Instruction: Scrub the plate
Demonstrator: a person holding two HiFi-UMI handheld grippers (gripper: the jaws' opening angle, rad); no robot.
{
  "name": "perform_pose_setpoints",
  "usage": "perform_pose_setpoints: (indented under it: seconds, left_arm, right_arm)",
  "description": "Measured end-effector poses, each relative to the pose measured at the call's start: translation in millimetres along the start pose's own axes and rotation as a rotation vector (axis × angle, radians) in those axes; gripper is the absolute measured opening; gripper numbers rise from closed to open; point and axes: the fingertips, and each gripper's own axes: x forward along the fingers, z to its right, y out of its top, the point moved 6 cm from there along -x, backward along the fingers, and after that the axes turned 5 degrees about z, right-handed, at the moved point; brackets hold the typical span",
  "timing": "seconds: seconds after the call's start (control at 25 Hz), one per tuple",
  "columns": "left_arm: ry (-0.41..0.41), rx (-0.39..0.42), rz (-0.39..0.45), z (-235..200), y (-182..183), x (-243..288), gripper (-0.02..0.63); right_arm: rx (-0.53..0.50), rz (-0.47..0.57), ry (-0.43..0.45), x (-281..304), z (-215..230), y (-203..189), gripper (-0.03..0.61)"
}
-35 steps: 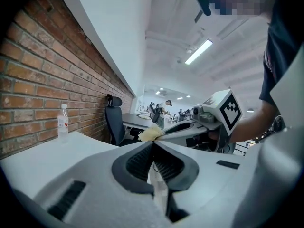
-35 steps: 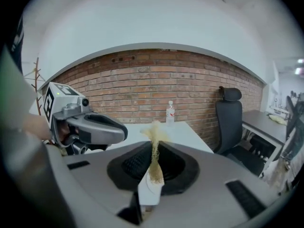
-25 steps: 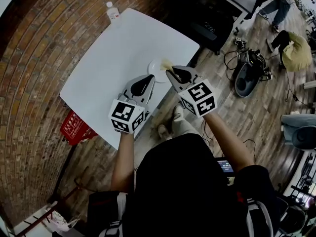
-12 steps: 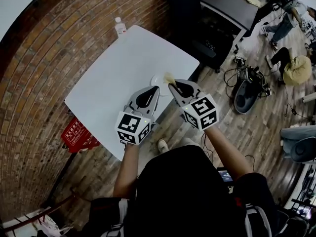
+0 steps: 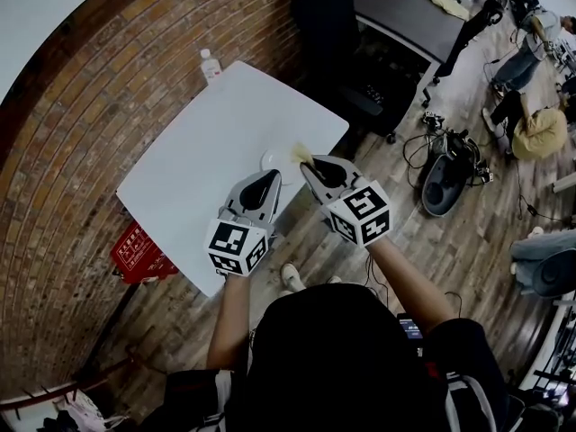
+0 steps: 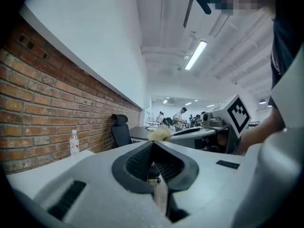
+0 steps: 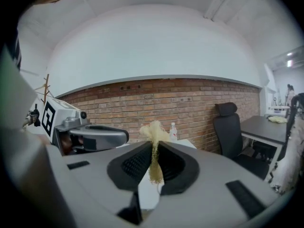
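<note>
A small white plate [image 5: 271, 160] lies near the front right edge of the white table [image 5: 198, 151]. My right gripper [image 5: 303, 162] is shut on a pale yellow scrubber [image 5: 301, 154], which sticks out over the plate's right rim. In the right gripper view the scrubber [image 7: 153, 137] is pinched between the dark pads of the right gripper [image 7: 153, 146]. My left gripper [image 5: 272, 177] hovers just in front of the plate, shut with nothing in it. The left gripper view shows the left gripper [image 6: 152, 143] with its jaws meeting and the right gripper [image 6: 223, 123] beyond.
A water bottle [image 5: 209, 64] stands at the table's far corner against the brick wall. A black office chair [image 5: 346, 88] and a dark desk [image 5: 405, 7] lie beyond the table. A red object [image 5: 135, 250] sits on the floor at the left. Cables and bags litter the wooden floor at the right.
The head view has shifted, so table and plate sit lower and further left in it. Both grippers stay shut beside the plate, the scrubber still in the right one.
</note>
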Motion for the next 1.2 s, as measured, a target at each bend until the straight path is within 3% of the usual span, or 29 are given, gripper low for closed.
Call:
perform_pose_setpoints:
  seconds: [0.72,1.2]
  left_arm:
    - [0.055,0.052,0.027,82,10,-9,0.020]
    - [0.088,0.070,0.042,110,8,-21,0.020]
  right_arm:
    - [-0.014,0.072,0.045,-81,-1,3,0.041]
    - [-0.021,0.092,0.070,-108,-7,-3,0.041]
